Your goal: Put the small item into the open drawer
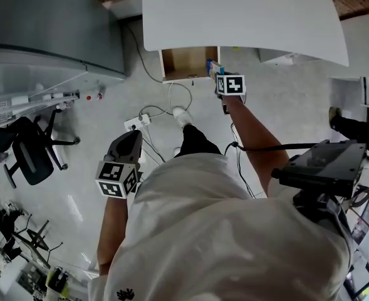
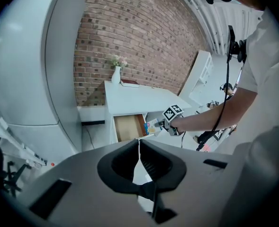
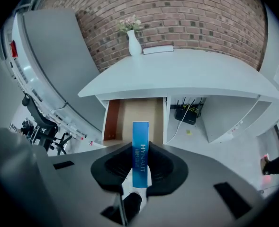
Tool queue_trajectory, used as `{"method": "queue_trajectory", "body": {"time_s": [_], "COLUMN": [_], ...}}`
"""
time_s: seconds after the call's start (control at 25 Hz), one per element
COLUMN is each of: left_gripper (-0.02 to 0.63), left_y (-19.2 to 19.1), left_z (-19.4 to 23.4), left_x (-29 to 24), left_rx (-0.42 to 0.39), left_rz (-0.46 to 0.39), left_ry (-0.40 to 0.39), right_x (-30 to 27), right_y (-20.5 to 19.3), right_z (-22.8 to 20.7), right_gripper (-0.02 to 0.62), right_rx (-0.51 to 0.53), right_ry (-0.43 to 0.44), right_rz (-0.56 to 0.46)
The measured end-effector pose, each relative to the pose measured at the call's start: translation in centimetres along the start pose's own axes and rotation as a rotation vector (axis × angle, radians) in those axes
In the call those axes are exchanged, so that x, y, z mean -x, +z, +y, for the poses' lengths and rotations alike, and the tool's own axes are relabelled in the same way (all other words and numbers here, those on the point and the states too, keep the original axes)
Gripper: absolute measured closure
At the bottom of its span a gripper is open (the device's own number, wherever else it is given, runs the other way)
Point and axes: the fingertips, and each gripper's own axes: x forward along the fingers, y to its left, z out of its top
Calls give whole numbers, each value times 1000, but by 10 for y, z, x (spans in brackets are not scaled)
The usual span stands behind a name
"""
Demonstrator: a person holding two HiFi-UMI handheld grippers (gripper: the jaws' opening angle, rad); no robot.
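A small blue box [image 3: 139, 152] printed with white letters stands upright between the jaws of my right gripper [image 3: 139, 167], which is shut on it. In the head view this gripper [image 1: 225, 83] hovers at the right front edge of the open wooden drawer [image 1: 185, 63], holding the blue box [image 1: 214, 66]. The open drawer [image 3: 134, 119] lies straight ahead below the white desk [image 3: 186, 77]. My left gripper [image 1: 123, 162] hangs low near my left side, far from the drawer, its jaws [image 2: 139, 148] shut with nothing between them.
A white vase [image 3: 133, 44] with flowers and a book [image 3: 158, 49] sit on the desk by the brick wall. Cables and a power strip [image 1: 138, 122] lie on the floor. A grey cabinet [image 1: 52, 24] stands left, with black office chairs [image 1: 31, 149] nearby.
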Motion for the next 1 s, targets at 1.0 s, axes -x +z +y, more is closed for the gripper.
{"method": "queue_trajectory", "body": {"time_s": [1.0], "left_gripper": [577], "left_y": [39], "left_z": [49], "left_x": [-42], "left_rx": [104], "left_rz": [53], "left_ry": [85], "right_x": [-143], "right_y": [22], "right_z": [-42], "right_gripper": [495], "right_rx": [-101], "right_ry": [-87], "right_rz": [139]}}
